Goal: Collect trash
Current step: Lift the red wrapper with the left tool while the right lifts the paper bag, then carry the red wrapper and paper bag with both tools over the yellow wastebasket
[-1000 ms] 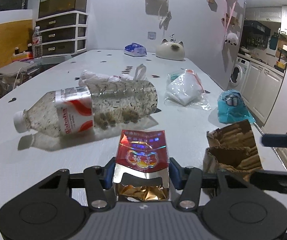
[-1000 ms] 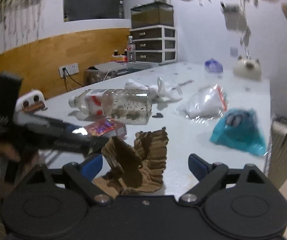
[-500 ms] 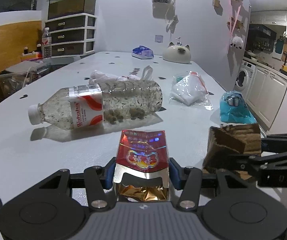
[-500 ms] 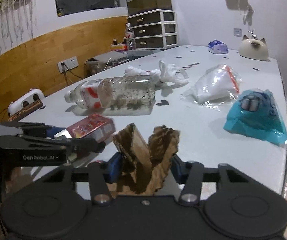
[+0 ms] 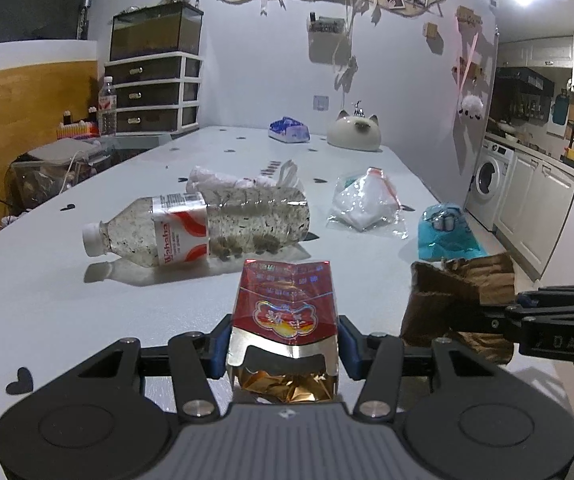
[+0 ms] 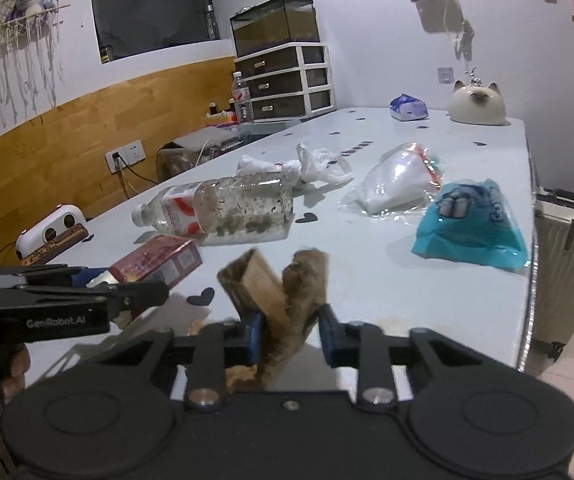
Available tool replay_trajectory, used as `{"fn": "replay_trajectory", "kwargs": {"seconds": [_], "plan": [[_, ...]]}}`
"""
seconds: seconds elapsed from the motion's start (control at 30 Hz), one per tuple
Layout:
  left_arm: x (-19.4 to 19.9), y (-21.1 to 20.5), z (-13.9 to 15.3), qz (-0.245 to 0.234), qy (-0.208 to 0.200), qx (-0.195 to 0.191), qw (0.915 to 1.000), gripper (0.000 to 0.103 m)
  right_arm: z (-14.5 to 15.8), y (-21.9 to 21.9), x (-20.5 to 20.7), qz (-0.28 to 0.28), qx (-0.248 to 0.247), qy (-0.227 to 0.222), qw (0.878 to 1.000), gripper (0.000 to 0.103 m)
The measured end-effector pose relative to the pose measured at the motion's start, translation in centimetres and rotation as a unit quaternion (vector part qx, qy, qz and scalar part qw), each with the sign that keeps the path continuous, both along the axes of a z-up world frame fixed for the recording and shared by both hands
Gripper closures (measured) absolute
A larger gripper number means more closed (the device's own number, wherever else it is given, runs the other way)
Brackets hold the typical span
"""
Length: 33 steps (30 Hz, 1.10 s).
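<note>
My left gripper (image 5: 283, 346) is shut on a red and gold cigarette box (image 5: 285, 312), held just above the white table (image 5: 67, 320); the box also shows in the right wrist view (image 6: 159, 260). My right gripper (image 6: 290, 334) is shut on a crumpled brown cardboard piece (image 6: 283, 292), lifted off the table; it also shows in the left wrist view (image 5: 459, 292). A dirty plastic bottle (image 5: 203, 226) lies on its side ahead. Further on lie a clear plastic bag (image 5: 367, 204), a blue packet (image 5: 445, 228) and a white plastic bag (image 5: 239, 178).
A cat-shaped ceramic piece (image 5: 353, 134) and a blue tissue pack (image 5: 289, 130) sit at the table's far end. A drawer unit (image 5: 153, 98) stands at the back left. A silver suitcase (image 6: 567, 256) stands off the table's right edge. A white device (image 6: 51, 232) lies at the left.
My right gripper closed on the brown cardboard and lifted it off the table. My left gripper rose slightly with the cigarette box still held.
</note>
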<state>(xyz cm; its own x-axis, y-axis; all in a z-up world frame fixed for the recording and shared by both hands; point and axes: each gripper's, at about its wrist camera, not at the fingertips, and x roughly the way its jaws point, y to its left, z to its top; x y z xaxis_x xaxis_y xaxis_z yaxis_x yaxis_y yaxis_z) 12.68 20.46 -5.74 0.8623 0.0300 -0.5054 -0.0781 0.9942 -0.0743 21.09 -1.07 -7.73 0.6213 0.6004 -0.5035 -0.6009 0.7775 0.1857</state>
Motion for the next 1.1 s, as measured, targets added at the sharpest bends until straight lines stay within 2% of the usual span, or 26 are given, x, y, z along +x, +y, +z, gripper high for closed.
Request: {"fn": "replay_trajectory", "kwargs": {"seconds": [0.03, 0.1, 0.33, 0.5, 0.73, 1.1], "plan": [[-0.3, -0.2, 0.1, 0.001, -0.001, 0.000, 1.0000, 0.051, 0.0, -0.2, -0.2, -0.002, 0.000, 0.000, 1.000, 0.087], [-0.8, -0.5, 0.2, 0.003, -0.003, 0.000, 1.0000, 0.051, 0.0, -0.7, -0.7, -0.005, 0.005, 0.001, 1.000, 0.088], [-2.4, -2.1, 0.5, 0.006, -0.011, -0.003, 0.9999, 0.051, 0.1, -2.7, -2.5, -0.012, 0.006, -0.006, 1.000, 0.089], [-3.3, -3.8, 1.4, 0.002, -0.026, -0.002, 0.9997, 0.051, 0.8, -5.0, -3.6, -0.038, 0.010, -0.021, 0.999, 0.089], [-3.6, -8.2, 2.4, -0.027, -0.044, -0.002, 0.9987, 0.051, 1.6, -10.1, -5.1, -0.087, 0.013, -0.040, 0.995, 0.089], [-3.2, -16.6, 2.0, -0.084, -0.047, -0.002, 0.9953, 0.051, 1.3, -19.5, -7.5, -0.170, 0.006, -0.054, 0.984, 0.088]]}}
